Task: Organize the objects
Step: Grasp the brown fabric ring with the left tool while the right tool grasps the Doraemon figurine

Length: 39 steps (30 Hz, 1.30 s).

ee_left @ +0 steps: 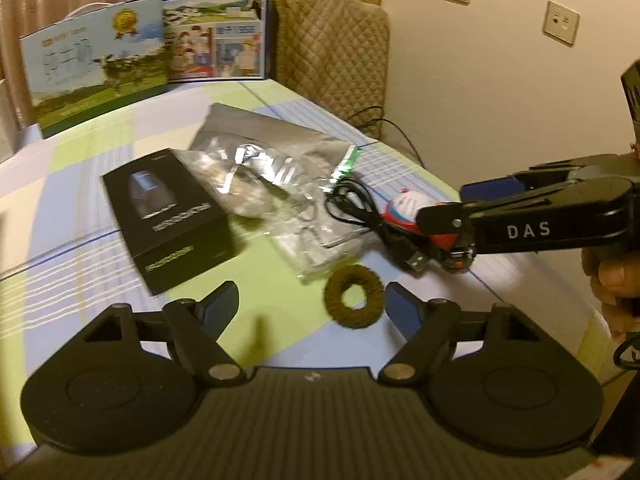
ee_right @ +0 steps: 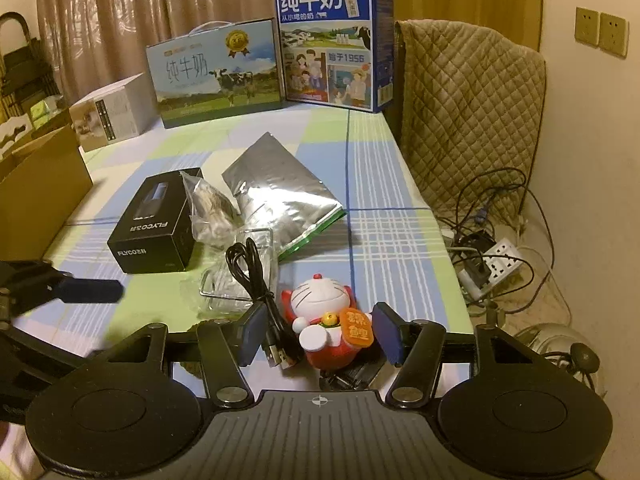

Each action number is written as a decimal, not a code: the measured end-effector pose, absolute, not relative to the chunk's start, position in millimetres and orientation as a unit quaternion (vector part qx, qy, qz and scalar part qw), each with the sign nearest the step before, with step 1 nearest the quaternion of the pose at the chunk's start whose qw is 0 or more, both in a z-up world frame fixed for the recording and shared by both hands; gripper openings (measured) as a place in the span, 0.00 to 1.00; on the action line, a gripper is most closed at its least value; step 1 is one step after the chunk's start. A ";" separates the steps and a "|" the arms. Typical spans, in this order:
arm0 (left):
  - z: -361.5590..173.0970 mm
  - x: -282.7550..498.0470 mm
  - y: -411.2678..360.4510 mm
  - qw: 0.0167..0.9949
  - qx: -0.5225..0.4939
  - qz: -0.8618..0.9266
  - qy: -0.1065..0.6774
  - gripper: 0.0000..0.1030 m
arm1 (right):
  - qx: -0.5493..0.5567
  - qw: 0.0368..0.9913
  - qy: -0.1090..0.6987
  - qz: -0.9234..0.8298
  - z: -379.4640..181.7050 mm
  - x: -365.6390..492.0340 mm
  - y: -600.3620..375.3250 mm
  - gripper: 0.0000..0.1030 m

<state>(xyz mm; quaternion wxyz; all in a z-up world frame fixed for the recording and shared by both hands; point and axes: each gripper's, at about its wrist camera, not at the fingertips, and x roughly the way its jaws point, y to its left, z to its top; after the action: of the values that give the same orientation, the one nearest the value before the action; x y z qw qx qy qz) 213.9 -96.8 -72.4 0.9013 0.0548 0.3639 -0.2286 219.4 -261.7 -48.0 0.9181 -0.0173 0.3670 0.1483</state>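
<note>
A red and white cat figurine (ee_right: 326, 322) stands near the table's right edge, between the open fingers of my right gripper (ee_right: 320, 334), which do not touch it; it also shows in the left wrist view (ee_left: 412, 216). A black USB cable (ee_right: 260, 284) lies just left of it. My left gripper (ee_left: 310, 300) is open and empty over the tablecloth, with a brown hair tie (ee_left: 354, 297) just inside its right finger. A black box (ee_left: 168, 216), a clear plastic bag (ee_left: 256, 188) and a silver foil bag (ee_right: 280, 188) lie mid-table.
Two milk cartons (ee_right: 332, 44) (ee_right: 216, 72) stand at the table's far edge beside a white box (ee_right: 112, 112). A cardboard box (ee_right: 36, 196) sits at left. A quilted cover (ee_right: 472, 116) and a power strip (ee_right: 496, 268) with cables are off the right edge.
</note>
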 end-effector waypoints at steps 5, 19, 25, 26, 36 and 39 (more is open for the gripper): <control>-82.5 220.0 -111.2 0.894 0.065 -0.247 0.367 0.65 | -0.024 0.915 0.375 0.146 -51.9 221.8 -263.5 0.54; -95.5 226.8 -113.9 0.884 0.080 -0.235 0.396 0.16 | -0.024 0.913 0.381 0.147 -55.4 227.6 -262.4 0.50; -78.1 215.8 -79.2 0.893 0.043 -0.201 0.401 0.16 | -0.039 0.911 0.384 0.144 -60.0 231.8 -258.6 0.50; -76.0 213.2 -74.8 0.894 0.037 -0.196 0.401 0.16 | -0.037 0.911 0.385 0.142 -60.5 232.0 -258.5 0.47; -68.6 189.7 -61.4 0.896 0.021 -0.184 0.403 0.16 | -0.024 0.918 0.375 0.130 -48.7 211.5 -250.8 0.41; -64.7 181.3 -55.8 0.898 0.019 -0.181 0.401 0.16 | -0.019 0.920 0.365 0.140 -42.6 195.9 -245.1 0.41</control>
<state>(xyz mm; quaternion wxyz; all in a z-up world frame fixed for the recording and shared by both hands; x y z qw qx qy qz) 181.3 -55.8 -64.7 0.8981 0.0186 0.4006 -0.1807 195.9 -245.1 -42.6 0.9201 -0.0188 0.3652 0.1402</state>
